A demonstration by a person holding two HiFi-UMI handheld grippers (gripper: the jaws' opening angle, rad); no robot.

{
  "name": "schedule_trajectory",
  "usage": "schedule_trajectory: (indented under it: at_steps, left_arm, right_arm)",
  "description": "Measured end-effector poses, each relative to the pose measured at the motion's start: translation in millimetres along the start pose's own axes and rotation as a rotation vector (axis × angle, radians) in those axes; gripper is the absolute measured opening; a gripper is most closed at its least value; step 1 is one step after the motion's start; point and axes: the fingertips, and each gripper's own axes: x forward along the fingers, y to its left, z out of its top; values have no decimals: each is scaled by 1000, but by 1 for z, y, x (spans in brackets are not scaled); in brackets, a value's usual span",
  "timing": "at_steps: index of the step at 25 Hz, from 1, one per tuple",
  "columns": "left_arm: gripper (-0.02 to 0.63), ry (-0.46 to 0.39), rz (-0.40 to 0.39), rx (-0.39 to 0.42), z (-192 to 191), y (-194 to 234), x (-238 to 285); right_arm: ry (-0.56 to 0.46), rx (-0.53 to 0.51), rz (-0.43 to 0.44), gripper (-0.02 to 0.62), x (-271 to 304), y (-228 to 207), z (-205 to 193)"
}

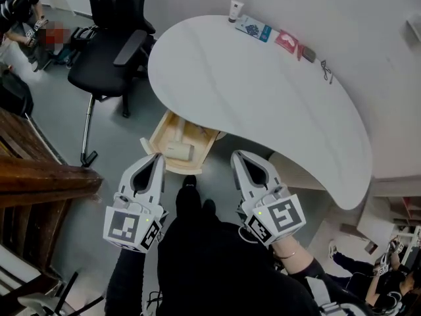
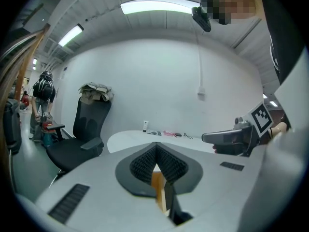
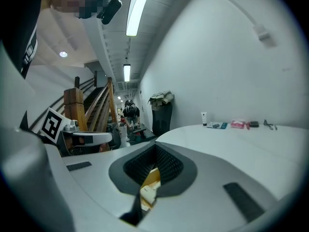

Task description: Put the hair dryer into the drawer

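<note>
The wooden drawer (image 1: 158, 131) stands pulled out from under the white table (image 1: 263, 91). A cream hair dryer (image 1: 177, 150) lies inside it. My left gripper (image 1: 156, 157) hangs just over the drawer's front edge, jaws shut and empty. My right gripper (image 1: 237, 155) is beside it to the right, by the table's near edge, jaws also shut with nothing in them. In the left gripper view the left gripper (image 2: 155, 144) has its pads meeting, with drawer wood (image 2: 158, 182) showing below them. In the right gripper view the right gripper (image 3: 155, 146) looks the same, with drawer wood (image 3: 150, 179) beneath.
A black office chair (image 1: 108, 51) stands left of the table. A tube (image 1: 235, 10), a blue pack (image 1: 254, 28) and a pink packet (image 1: 287, 41) lie along the table's far edge. Dark wooden stairs (image 1: 39, 176) are close on the left. People are at the far corners.
</note>
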Motion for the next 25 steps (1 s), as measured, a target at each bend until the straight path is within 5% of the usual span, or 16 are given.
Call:
schedule_trajectory:
  at_steps: [25]
  left_arm:
    - [8,-146,66,32,46,-34,-58]
  right_arm:
    - [-155,-64,4,2,-68,14,45]
